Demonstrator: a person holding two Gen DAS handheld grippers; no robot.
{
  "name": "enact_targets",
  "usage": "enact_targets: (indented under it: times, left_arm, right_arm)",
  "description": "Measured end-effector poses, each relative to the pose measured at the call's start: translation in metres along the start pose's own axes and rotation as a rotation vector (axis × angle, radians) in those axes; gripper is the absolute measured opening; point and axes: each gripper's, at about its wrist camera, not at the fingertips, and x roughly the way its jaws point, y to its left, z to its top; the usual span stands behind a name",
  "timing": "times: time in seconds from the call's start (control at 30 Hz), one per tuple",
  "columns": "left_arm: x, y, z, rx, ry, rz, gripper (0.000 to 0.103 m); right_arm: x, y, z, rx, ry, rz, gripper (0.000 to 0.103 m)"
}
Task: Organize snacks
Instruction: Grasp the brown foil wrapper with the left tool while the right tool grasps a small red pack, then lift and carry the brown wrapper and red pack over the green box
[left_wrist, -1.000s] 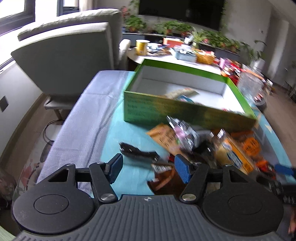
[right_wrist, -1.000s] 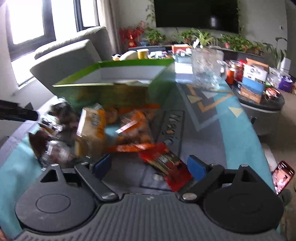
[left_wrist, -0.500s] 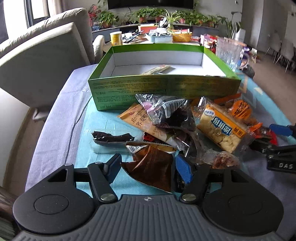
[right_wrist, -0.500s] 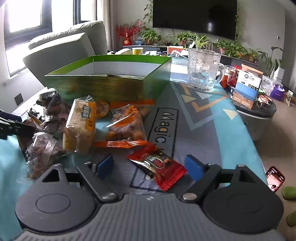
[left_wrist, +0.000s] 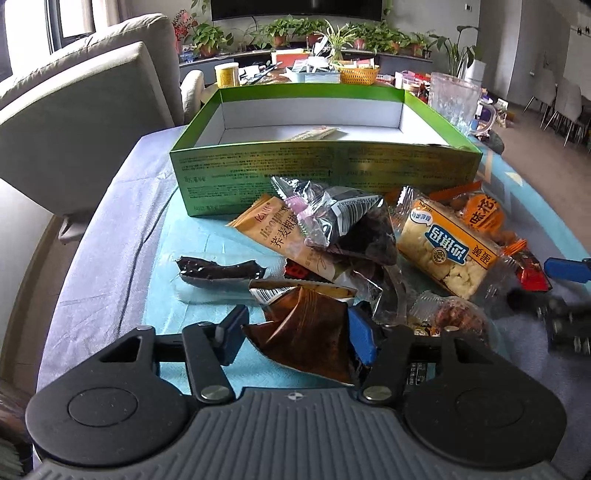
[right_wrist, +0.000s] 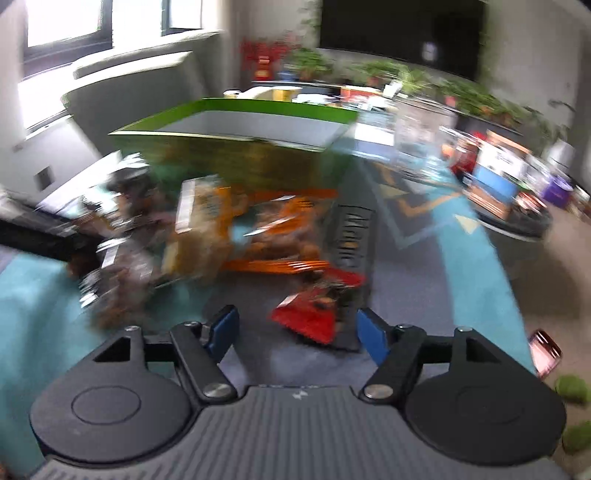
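Observation:
A pile of snack packets (left_wrist: 354, 236) lies on the cloth in front of an open green box (left_wrist: 325, 162), which holds one flat packet (left_wrist: 314, 133). My left gripper (left_wrist: 297, 332) is low at the near end of the pile. Its jaws are closing with a crumpled brown packet (left_wrist: 306, 339) between the blue pads. The right view is blurred. There my right gripper (right_wrist: 297, 332) stands open just behind a red packet (right_wrist: 317, 314), beside the pile (right_wrist: 207, 229) and the box (right_wrist: 240, 158). One of its blue fingers (left_wrist: 565, 270) shows at the right edge of the left view.
A grey armchair (left_wrist: 92, 107) stands left of the table. A glass mug (left_wrist: 456, 99) sits by the box's far right corner. A cluttered table and plants (left_wrist: 314, 33) fill the back. A phone (right_wrist: 545, 352) lies on the floor at the right.
My left gripper has sunk toward the pile; the brown packet now sits between its narrowing jaws. My right gripper has shifted closer to the red packet, and its view has blurred.

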Motion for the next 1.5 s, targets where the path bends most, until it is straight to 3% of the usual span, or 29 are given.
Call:
enact_targets:
  times: [0.1, 0.23, 0.37, 0.4, 0.53, 0.73, 1.13, 1.5]
  left_arm:
    - [-0.004, 0.001, -0.003, 0.005, -0.004, -0.006, 0.054]
    - [-0.01, 0.0, -0.005, 0.039, -0.016, 0.002, 0.054]
    - [-0.011, -0.006, -0.003, 0.093, -0.02, 0.029, 0.059]
    - [-0.01, -0.007, -0.004, 0.104, -0.019, 0.035, 0.059]
    - [0.0, -0.012, -0.004, 0.121, 0.001, 0.03, 0.059]
    - [-0.006, -0.001, -0.003, 0.04, -0.025, -0.008, 0.048]
    - [-0.059, 0.004, 0.029, 0.02, -0.217, -0.021, 0.048]
    - [-0.055, 0.0, 0.084, 0.053, -0.345, -0.001, 0.048]
  right_arm:
    - [0.007, -0.01, 0.009, 0.109, 0.021, -0.006, 0.061]
    - [0.015, -0.008, 0.02, 0.162, 0.041, -0.04, 0.061]
    - [0.016, -0.002, 0.022, 0.144, 0.047, -0.076, 0.034]
    - [0.016, -0.004, 0.022, 0.151, 0.05, -0.068, 0.033]
    - [0.008, -0.008, 0.019, 0.163, 0.058, -0.045, 0.032]
    - [-0.013, -0.012, 0.021, 0.188, 0.015, -0.044, 0.032]
    - [-0.049, -0.005, 0.057, 0.156, -0.199, 0.01, 0.032]
    - [-0.041, -0.005, 0.093, 0.161, -0.284, 0.072, 0.032]
